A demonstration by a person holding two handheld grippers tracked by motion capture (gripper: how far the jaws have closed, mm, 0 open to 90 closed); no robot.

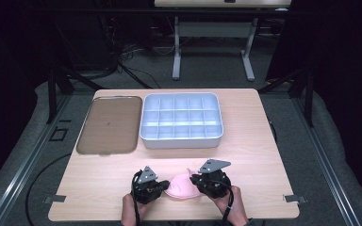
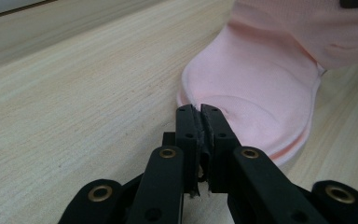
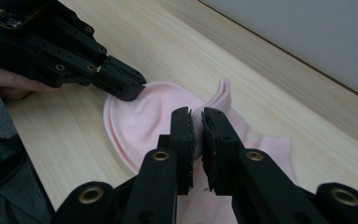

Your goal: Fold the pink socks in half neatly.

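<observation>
Sock [image 1: 183,187] is our landmark here: a small pink one lying on the table [image 1: 99,188] near the front edge, between our two hands. Our left gripper [image 1: 161,186] has its jaws clamped on the sock's rounded left end, where the left gripper view shows a thin pinch of fabric between the nearly closed tips. Our right gripper [image 1: 193,179] has its jaws closed on a raised fold at the sock's right side, the cloth standing up between the pads in the right gripper view. We judge the step to be spreading or folding the sock, so we should keep the left pinch steady as an anchor and draw the right fold across low and evenly, without tugging so hard that the thin fabric slips out of either grip. From above, the grippers hide much of the sock, so we cannot say for sure which end is the toe. Beyond the sock, well apart from it, stands a white divided organizer box [image 1: 182,120], and left of that box lies a brown tray [image 1: 107,125]. Nothing lies between the sock and those two, so the way toward them looks free.
</observation>
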